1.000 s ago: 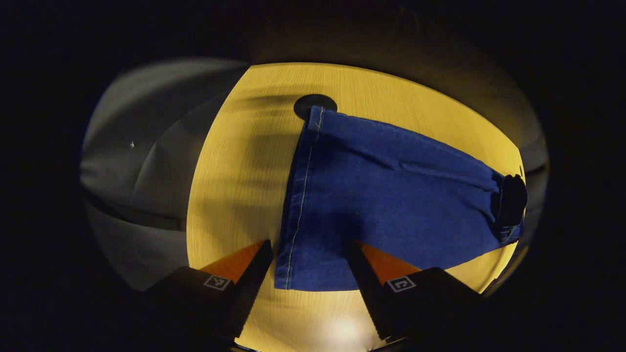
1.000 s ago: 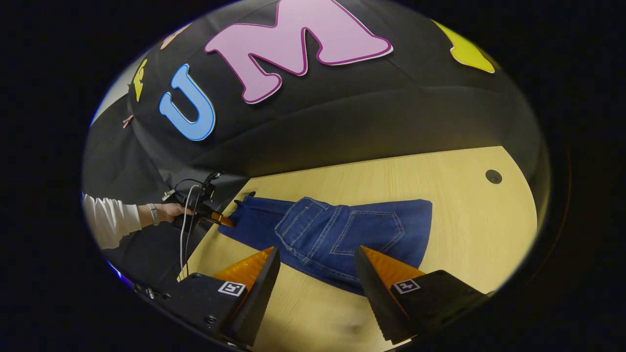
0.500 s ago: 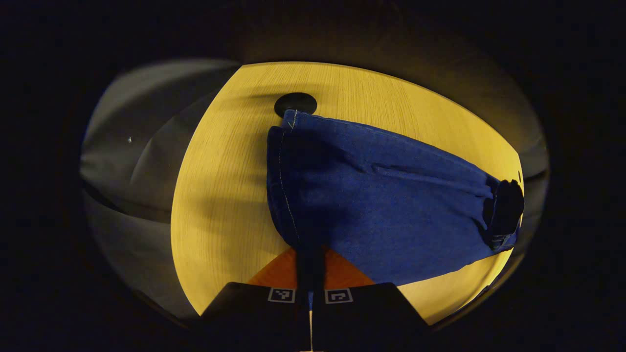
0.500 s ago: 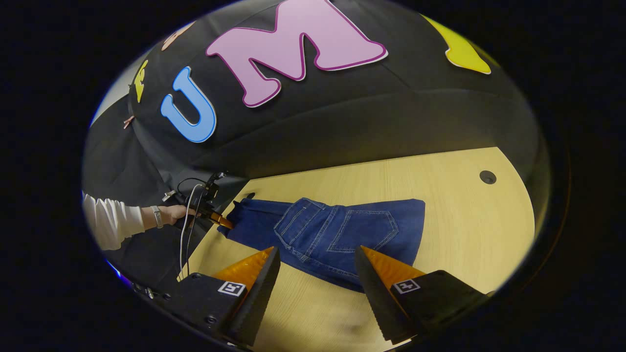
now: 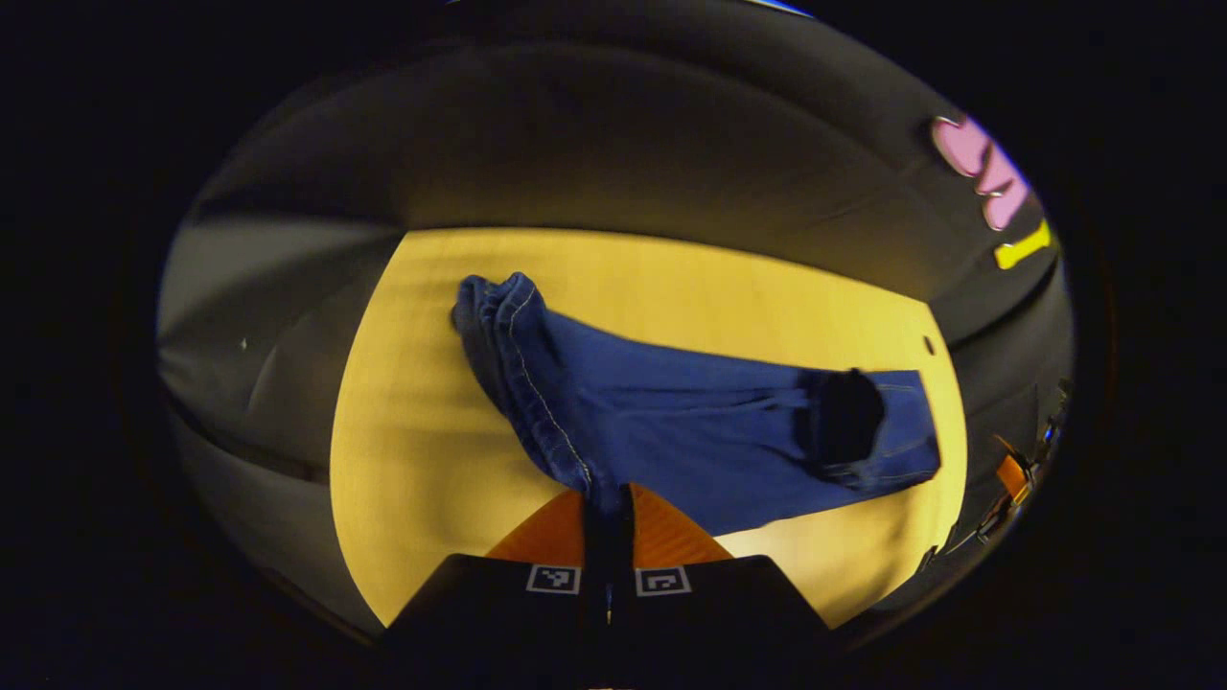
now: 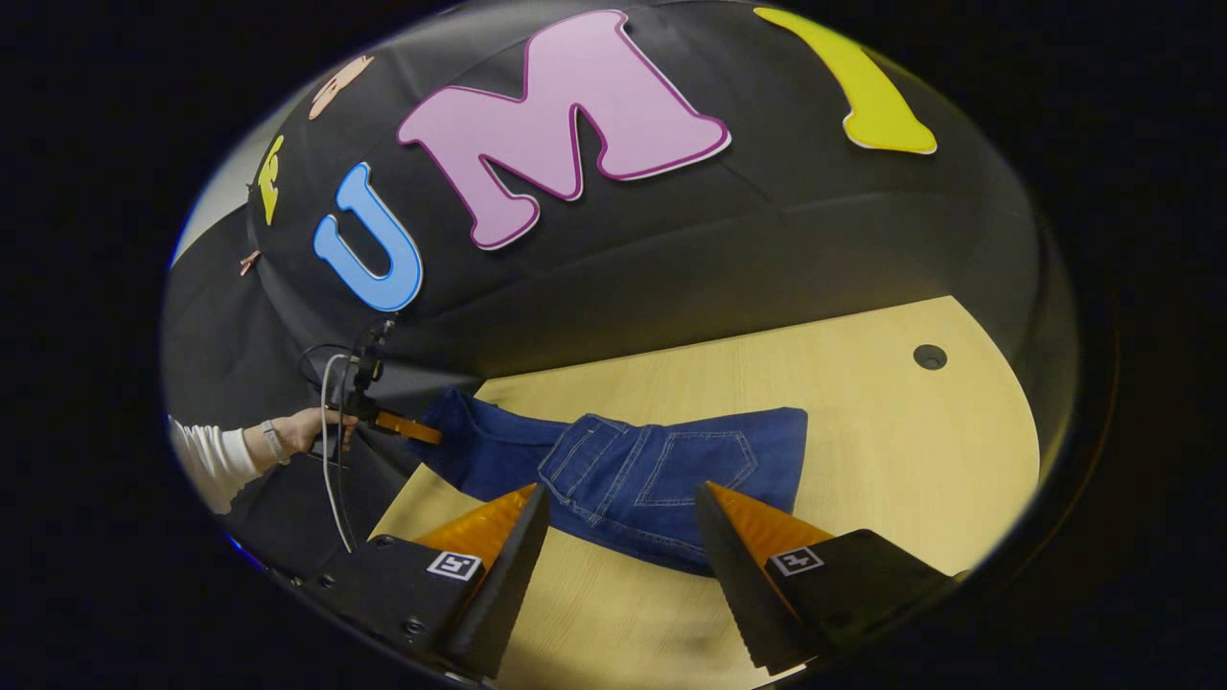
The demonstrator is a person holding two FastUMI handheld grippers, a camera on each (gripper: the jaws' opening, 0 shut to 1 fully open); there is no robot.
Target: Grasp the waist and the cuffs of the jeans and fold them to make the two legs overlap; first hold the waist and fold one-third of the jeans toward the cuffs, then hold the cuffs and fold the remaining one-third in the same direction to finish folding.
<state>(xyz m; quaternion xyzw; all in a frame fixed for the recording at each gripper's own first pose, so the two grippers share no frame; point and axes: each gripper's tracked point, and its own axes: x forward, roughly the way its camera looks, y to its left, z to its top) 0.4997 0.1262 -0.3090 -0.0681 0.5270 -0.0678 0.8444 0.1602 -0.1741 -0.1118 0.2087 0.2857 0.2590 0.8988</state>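
No brand name or readable writing shows on the jeans (image 5: 671,422); the only markings are small square black-and-white coded tags, one on each finger mount of both grippers. In the left gripper view, the left gripper (image 5: 608,498) has its fingers pressed together on the denim at the cuff end, the cloth bunching into a narrow pinch right at the tips and rising from the pale wood-grain surface (image 5: 422,460). From the tips the fabric runs away forward and to the right, with a stitched seam in light thread along the near edge and a rolled, rumpled hem ahead and to the left of the fingers. In the right gripper view, the right gripper (image 6: 621,517) hangs with its fingers spread apart, holding nothing; both are wedge-shaped with ridged inner faces. The waist end of the jeans lies flat on the surface just ahead of and between those tips (a back pocket with pale double stitching faces up). Farther off to the left of these fingers, a hand (image 6: 312,431) with a white sleeve (image 6: 216,460) holds the other gripper at the lifted cuff end, cables looping from it. A small dark round hole (image 6: 930,356) sits in the surface well ahead and to the right.
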